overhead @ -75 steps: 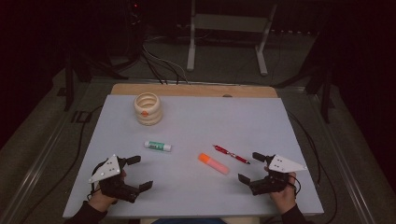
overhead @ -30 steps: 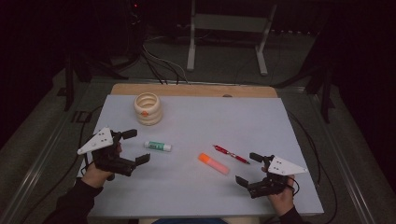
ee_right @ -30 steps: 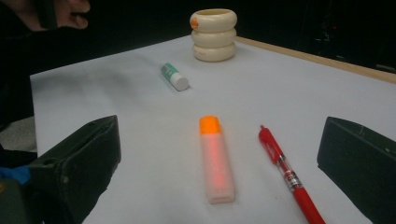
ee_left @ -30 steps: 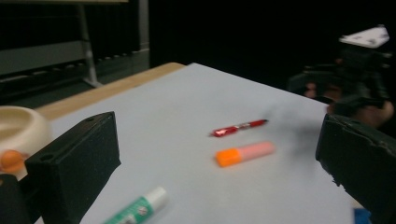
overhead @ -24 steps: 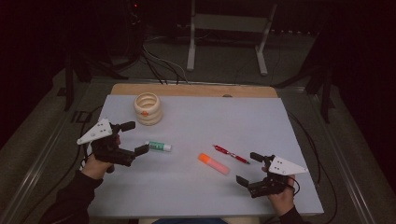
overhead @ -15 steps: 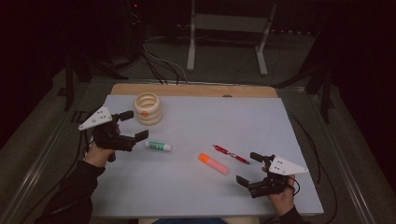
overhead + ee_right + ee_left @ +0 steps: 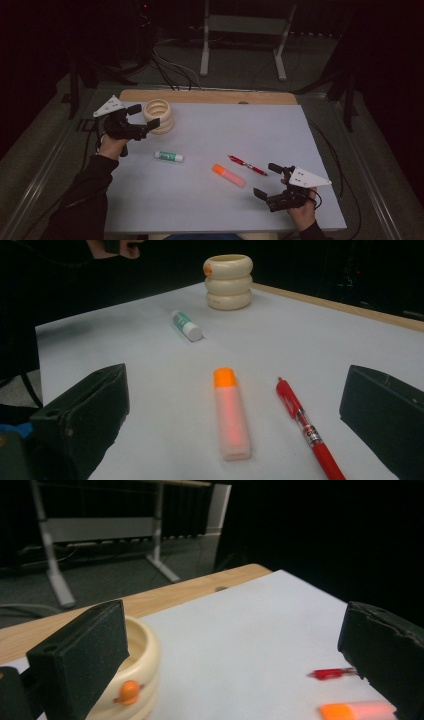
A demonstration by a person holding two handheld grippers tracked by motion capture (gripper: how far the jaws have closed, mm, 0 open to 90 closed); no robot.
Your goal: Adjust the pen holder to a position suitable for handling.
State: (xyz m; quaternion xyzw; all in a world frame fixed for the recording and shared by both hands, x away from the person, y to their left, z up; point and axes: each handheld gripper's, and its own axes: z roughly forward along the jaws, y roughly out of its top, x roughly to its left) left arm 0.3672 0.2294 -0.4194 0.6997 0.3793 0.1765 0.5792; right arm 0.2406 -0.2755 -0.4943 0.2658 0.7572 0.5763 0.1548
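Just ahead of the wide-open, empty jaws of the left gripper [image 7: 142,122], a cream ringed holder [image 7: 159,117] is sitting on the table [image 7: 200,200], apparently awaiting a closing grasp, while the right gripper [image 7: 267,182] is hovering, equally open and empty, behind the highlighter [image 7: 231,412] and red pen [image 7: 305,427].

I see a cream ringed holder [image 7: 159,116], orange highlighter [image 7: 229,175], red pen [image 7: 247,165], white-and-green glue stick [image 7: 168,156], pale grey mat [image 7: 240,125]

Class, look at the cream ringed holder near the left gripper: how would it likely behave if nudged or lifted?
The ringed holder looks rigid, so it probably keeps its shape when squeezed. Upright on a broad base, it would likely slide, not tip. Its rounded ridges may let the jaws slip.
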